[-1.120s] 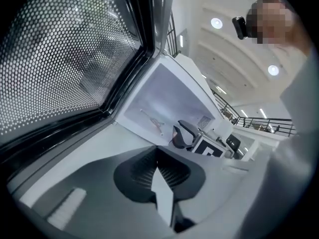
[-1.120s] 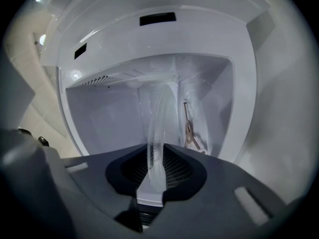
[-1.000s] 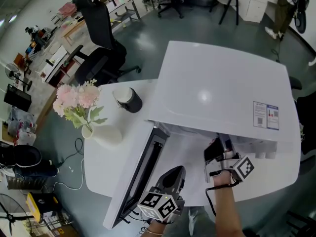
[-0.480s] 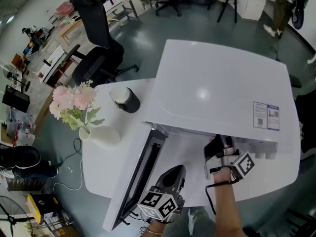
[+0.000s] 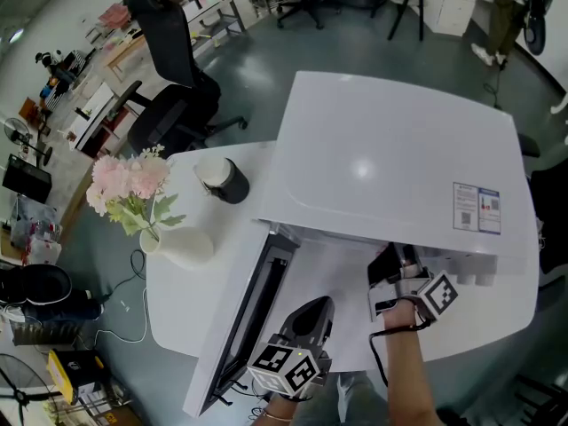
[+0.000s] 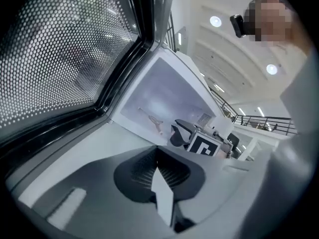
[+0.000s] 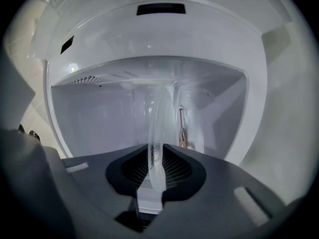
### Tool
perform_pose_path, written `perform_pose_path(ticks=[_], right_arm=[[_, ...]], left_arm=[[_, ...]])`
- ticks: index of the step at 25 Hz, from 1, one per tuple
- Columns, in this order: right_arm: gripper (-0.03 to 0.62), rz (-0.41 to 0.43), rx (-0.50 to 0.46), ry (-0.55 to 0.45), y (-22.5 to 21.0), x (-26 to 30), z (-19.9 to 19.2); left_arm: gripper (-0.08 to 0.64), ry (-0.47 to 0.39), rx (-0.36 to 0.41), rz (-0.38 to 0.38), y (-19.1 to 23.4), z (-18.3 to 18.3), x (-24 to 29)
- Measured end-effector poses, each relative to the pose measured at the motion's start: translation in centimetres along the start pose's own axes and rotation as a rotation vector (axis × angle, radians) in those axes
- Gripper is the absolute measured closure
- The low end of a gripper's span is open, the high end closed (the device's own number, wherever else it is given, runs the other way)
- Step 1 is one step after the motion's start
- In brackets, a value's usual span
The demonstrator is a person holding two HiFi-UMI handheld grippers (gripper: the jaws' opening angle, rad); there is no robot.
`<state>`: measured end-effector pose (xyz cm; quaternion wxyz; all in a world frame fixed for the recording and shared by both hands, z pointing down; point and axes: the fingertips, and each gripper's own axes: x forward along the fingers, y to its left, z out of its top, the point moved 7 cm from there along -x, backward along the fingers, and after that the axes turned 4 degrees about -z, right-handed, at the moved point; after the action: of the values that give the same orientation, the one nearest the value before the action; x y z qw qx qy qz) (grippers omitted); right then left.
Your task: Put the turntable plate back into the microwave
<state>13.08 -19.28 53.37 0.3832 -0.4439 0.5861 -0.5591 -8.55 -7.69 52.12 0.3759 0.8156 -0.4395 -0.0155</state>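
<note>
Right gripper (image 7: 156, 156) pinched the glass plate (image 7: 159, 114) edge-on at the microwave (image 7: 99, 108) mouth, jaws just tightening. Left gripper (image 6: 158, 166) sat closed, empty.

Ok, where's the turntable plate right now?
In the right gripper view, the glass turntable plate stands edge-on, clamped in the right hand-held gripper, at the mouth of the open microwave cavity.
</note>
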Motion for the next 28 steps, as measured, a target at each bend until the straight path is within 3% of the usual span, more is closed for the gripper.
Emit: perform_pose_path(ticks=[6, 19, 28], right_arm=[[0.526, -0.045, -0.024, 0.006, 0.0, -0.1, 0.0], [0.534, -0.272, -0.153, 0.018, 0.7, 0.0, 0.8], [0.532, -0.301, -0.184, 0.037, 0.7, 0.3, 0.5]], left_arm=[[0.561, 0.0, -0.001, 0.005, 0.0, -0.2, -0.2], [0.561, -0.003, -0.006, 0.001, -0.2, -0.5, -0.2], [0.561, -0.002, -0.001, 0.016, -0.1, -0.4, -0.2]])
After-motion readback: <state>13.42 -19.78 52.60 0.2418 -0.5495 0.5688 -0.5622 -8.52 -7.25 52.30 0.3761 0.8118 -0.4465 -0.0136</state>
